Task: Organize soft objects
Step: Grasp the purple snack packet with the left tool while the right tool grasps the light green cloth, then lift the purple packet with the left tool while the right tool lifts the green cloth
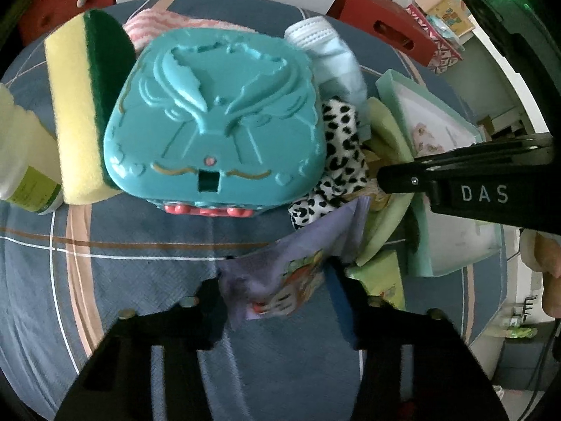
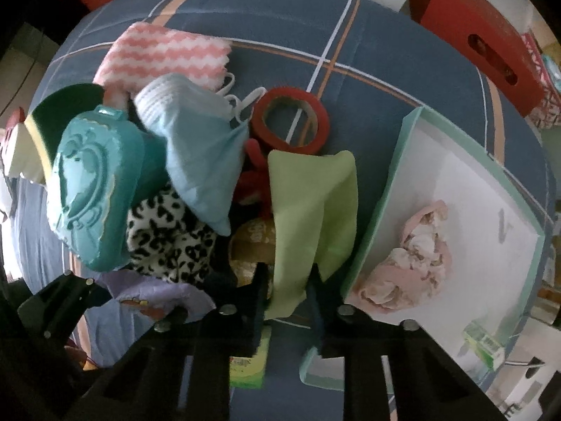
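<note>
We saw right claw pinching green cloth, left claw nipping purple cloth; thin grips, either may slip on lift.

Your left wrist camera is looking steeply down, close over the teal plastic case. Your right wrist camera is looking almost straight down from beside it, close over the green cloth. Both are sharing the case, the spotted fabric and the mint box.

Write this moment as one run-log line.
left gripper: shut on purple cloth | right gripper: shut on green cloth | box: pink cloth inside
</note>
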`<state>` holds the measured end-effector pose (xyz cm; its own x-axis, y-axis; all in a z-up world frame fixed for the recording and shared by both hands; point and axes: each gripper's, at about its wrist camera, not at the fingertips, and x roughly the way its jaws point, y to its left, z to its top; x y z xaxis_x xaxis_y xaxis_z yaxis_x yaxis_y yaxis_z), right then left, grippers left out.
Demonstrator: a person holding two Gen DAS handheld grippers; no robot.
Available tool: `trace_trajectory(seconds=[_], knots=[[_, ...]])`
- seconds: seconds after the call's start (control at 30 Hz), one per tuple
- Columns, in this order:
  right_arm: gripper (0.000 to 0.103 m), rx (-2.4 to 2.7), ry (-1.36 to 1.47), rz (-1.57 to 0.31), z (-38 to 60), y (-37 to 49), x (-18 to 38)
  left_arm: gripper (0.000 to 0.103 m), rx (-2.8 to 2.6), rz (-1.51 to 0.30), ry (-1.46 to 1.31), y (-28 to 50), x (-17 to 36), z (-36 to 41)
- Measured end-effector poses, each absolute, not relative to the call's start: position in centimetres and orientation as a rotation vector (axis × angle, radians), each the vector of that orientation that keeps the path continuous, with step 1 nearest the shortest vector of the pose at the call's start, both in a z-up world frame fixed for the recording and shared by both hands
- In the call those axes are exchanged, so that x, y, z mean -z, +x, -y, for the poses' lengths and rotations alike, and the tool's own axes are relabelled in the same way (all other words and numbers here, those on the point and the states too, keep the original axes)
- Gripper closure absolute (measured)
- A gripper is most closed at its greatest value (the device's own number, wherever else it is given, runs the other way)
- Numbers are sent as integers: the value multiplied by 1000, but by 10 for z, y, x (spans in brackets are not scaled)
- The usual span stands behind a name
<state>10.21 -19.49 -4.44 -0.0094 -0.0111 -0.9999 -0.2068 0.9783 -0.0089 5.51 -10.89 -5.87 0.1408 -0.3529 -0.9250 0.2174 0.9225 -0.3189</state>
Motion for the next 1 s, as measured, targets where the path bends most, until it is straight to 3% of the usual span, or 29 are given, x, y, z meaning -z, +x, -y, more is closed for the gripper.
trace_trajectory(seconds=[0.13, 0.7, 1.0], knots=[[95, -168, -196, -1565, 193, 99, 38, 58, 421, -1352, -120, 54, 54, 107], [98, -171, -246, -1502, 193, 82, -24, 66, 447, -1218, -161, 42, 11, 76], [97, -161, -181, -1514, 191, 85, -17, 66, 437, -1218, -169, 45, 9, 70]])
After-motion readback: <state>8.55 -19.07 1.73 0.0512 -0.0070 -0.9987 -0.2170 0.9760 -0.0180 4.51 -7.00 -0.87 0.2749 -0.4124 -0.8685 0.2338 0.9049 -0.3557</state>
